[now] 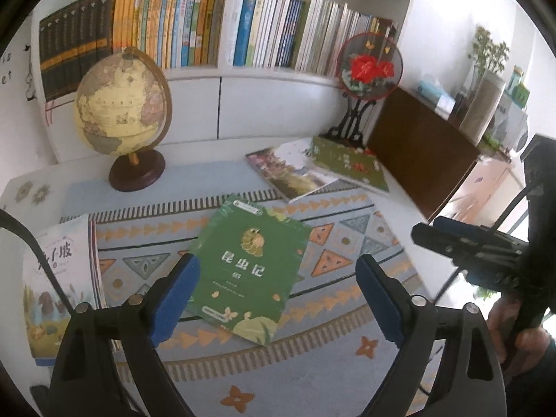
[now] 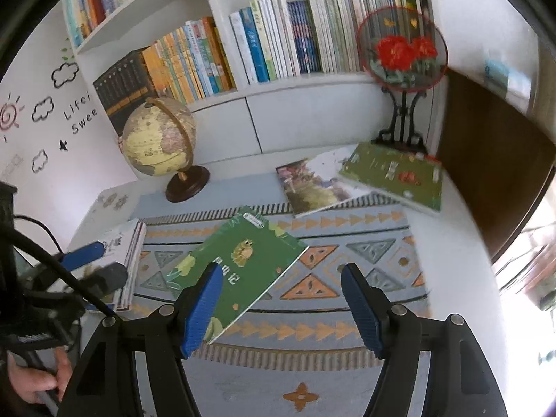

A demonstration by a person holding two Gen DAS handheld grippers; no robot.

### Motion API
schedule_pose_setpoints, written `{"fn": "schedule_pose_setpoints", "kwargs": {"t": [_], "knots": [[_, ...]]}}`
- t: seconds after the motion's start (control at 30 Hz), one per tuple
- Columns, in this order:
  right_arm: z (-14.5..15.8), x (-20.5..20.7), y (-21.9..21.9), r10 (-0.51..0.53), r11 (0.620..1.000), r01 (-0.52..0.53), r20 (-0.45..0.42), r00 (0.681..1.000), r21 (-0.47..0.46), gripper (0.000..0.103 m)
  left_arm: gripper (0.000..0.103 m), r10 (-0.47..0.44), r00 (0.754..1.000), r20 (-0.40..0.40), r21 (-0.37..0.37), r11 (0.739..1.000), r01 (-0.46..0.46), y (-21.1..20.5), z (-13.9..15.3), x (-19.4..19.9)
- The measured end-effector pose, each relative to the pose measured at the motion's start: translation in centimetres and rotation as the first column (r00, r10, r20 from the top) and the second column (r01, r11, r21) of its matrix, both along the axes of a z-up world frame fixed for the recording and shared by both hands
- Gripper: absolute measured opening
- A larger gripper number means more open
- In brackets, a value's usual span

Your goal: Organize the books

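left gripper [image 1: 278, 292]: jaws wide apart, nothing between the pads, hovers over the lower centre of the left wrist view
right gripper [image 2: 281, 304]: jaws apart, empty, lower centre of the right wrist view
green book [image 1: 248, 267]: flat on the patterned mat [image 1: 347, 312], centre frame, skewed, cover up, free of both claws
left stack [image 1: 59, 278]: books piled at the lower left edge of the mat
far books [image 1: 288, 170]: two overlapping, centre right, the greener one [image 2: 392, 177] just beside the fan stand [image 1: 351, 125]
shelf [image 1: 194, 73]: top of frame, rows look full, no obvious gap
progress: early to middle, I judge; one stack started, three loose books left
edges: green book's lower corner sits partly behind the left pad [image 1: 173, 299]; far books crowd the fan stand and the brown cabinet [image 1: 420, 149]
open room: bare mat at right and bottom; globe [image 1: 121, 104] upper left, well apart from the green book
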State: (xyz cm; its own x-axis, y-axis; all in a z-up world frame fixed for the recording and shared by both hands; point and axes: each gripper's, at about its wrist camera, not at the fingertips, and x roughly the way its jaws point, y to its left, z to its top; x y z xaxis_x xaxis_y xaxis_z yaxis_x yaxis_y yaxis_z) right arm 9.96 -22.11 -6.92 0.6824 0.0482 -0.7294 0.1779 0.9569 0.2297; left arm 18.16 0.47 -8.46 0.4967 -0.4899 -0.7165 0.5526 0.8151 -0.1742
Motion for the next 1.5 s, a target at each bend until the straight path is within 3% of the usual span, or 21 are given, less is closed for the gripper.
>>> {"fn": "schedule_pose_setpoints", "kwargs": {"t": [0.07, 0.23, 0.47, 0.53, 0.73, 0.93, 1.1, 1.5], "knots": [[-1.2, 0.6, -0.2, -0.001, 0.998, 0.002, -0.014, 1.000, 0.068, 0.070, 0.093, -0.009, 0.998, -0.060, 0.026, 1.000, 0.010, 0.2, -1.6, 1.7], [-5.9, 3.0, 0.8, -0.030, 0.989, 0.046, -0.112, 0.993, 0.140, 0.070, 0.093, -0.028, 0.991, -0.132, 0.087, 0.995, 0.040, 0.8, -6.4, 6.2], [-12.1, 6.0, 2.5, -0.059, 0.987, 0.086, -0.187, 0.981, 0.138, 0.070, 0.093, -0.006, 0.981, -0.194, 0.183, 0.982, 0.042, 1.5, -13.9, 11.0], [-13.5, 6.5, 2.6, -0.084, 0.980, 0.119, -0.213, 0.973, 0.158, 0.070, 0.093, -0.001, 0.978, -0.207, 0.177, 0.983, 0.039, 1.7, -15.2, 11.7], [-15.0, 7.2, 3.6, -0.120, 0.977, 0.155, -0.218, 0.969, 0.149, 0.070, 0.093, 0.007, 0.977, -0.214, 0.180, 0.983, 0.032, 1.7, -16.9, 13.0], [-15.9, 7.4, 4.9, -0.152, 0.979, 0.178, -0.222, 0.963, 0.103, 0.070, 0.093, -0.030, 0.985, -0.171, 0.200, 0.978, 0.064, 1.3, -17.2, 13.1], [-16.5, 7.8, 5.5, -0.161, 0.979, 0.185, -0.243, 0.957, 0.083, 0.070, 0.102, -0.025, 0.990, -0.138, 0.199, 0.979, 0.053, 0.7, -17.6, 13.0], [-17.1, 8.7, 5.9, -0.178, 0.984, 0.171, -0.207, 0.962, -0.053, 0.070, 0.103, -0.015, 0.998, -0.063, 0.180, 0.983, 0.026, 0.7, -18.0, 12.7]]}}
